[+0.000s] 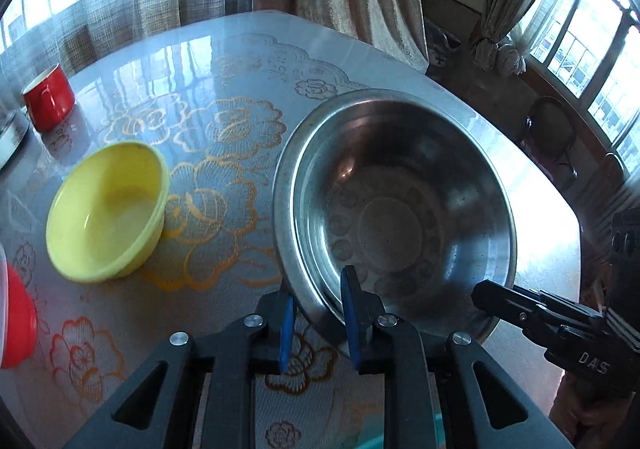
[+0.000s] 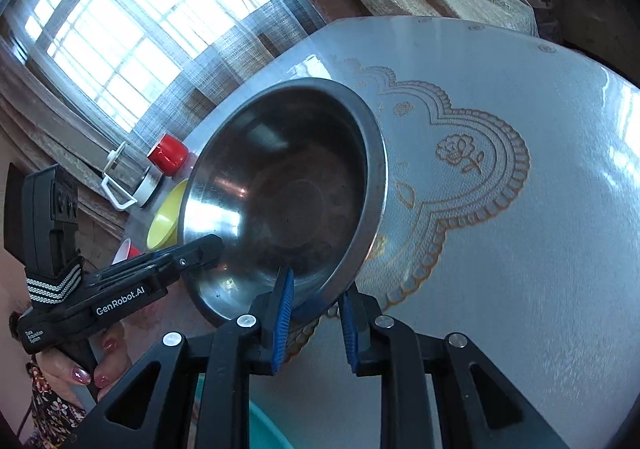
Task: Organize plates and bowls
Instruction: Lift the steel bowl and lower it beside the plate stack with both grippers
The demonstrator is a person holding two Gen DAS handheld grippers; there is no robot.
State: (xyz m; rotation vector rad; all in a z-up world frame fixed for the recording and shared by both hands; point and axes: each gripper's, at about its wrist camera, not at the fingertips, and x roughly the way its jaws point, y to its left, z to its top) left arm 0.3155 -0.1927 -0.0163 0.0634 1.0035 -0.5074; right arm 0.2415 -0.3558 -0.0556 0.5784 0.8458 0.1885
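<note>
- Right now the steel bowl sits on the table, directly ahead of both tongs, its near rim caught between the two pairs of jaws.
- The left gripper has its blue pads drawn in narrow on the rim: one pad outside the wall, the other inside the bowl. I would call that a pinch on the metal, though a thin gap at the pads cannot be ruled out from here.
- The right gripper bites the same rim further round, one pad inside, one outside, jaws nearly closed on the edge.
- The bowl is round, so no long axis governs the lift; what counts is that both grips lie along the near side, with the whole weight of the bowl hanging beyond the tongs.
- In my judgement a lift from here will tend to tip the far rim down unless both hands rise together; neither hand is clearly the nearer.
- To the left of the left tongs, apart from the steel bowl, stands a yellow bowl, upright and empty.
- Further left and beyond it is a red cup; a red dish shows at the near left edge.
- A hand grips the left tool's handle.
</note>
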